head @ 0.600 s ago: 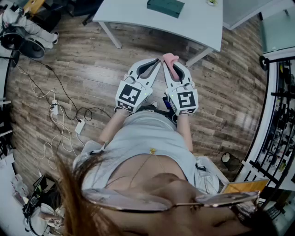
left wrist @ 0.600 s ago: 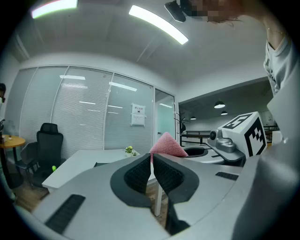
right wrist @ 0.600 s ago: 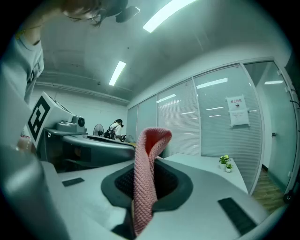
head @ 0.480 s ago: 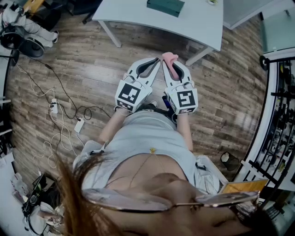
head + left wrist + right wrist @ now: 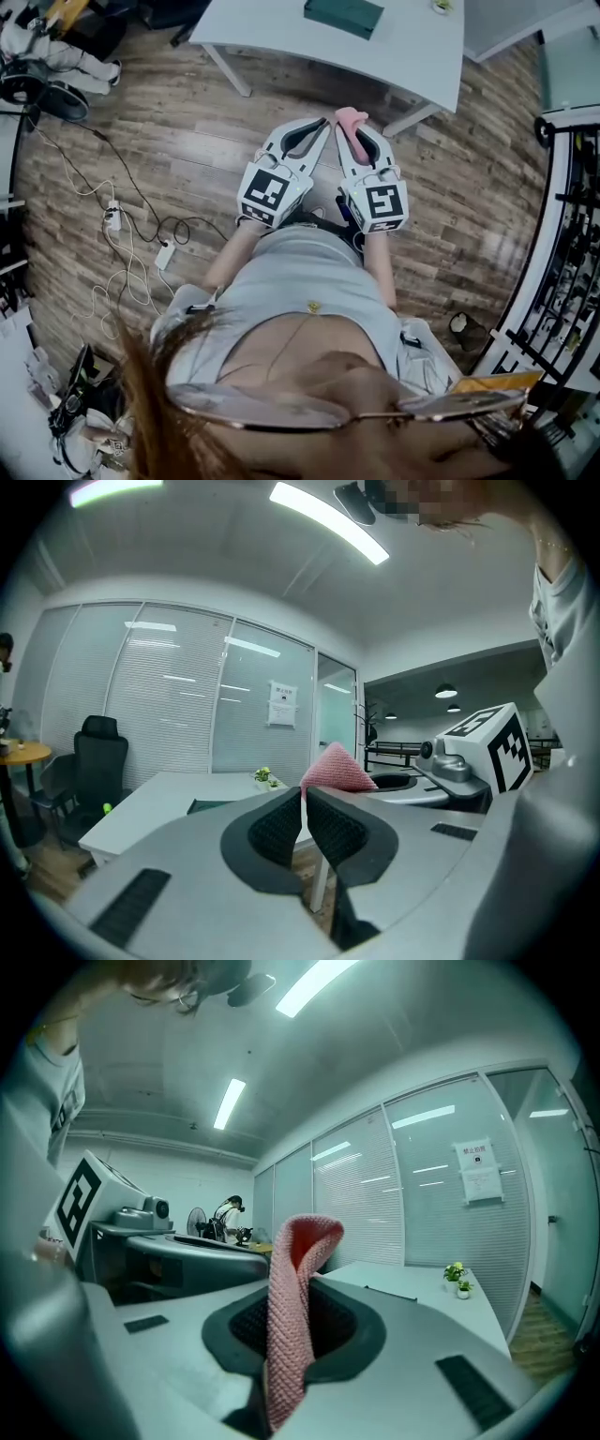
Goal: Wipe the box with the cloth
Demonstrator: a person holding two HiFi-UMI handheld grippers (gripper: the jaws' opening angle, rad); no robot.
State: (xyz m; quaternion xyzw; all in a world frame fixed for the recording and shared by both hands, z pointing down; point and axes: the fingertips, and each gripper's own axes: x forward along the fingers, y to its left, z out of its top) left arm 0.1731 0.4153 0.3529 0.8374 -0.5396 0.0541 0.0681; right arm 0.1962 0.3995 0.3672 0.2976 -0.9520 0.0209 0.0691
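Right gripper view shows your right gripper (image 5: pixel 292 1321) with its jaws clamped on the pink cloth (image 5: pixel 286 1335), a folded strip that runs up between the pads and curls over past the tips. Left gripper view shows your left gripper (image 5: pixel 305 808) with its jaws pressed together and nothing between them. The pink peak beyond its tips is that same cloth, carried by the other hand. From the head view, both grippers sit side by side in front of your body, over the wooden floor (image 5: pixel 187 131), pointing toward the white desk (image 5: pixel 412 52). The box (image 5: pixel 343 15), dark green and flat, lies on that desk well apart from the cloth, so the wiping is not yet under way. The grip seems to take only a narrow fold, so the cloth could drag out of the jaws once you press it along the box. The box lies free and looks light, so a push may slide it across the desk unless the empty left gripper steadies it. Cables (image 5: pixel 112 220) trail over the floor to your left, a snag if you step that way. Count: two grippers, one cloth, one box, one desk, one small potted plant (image 5: pixel 442 6).
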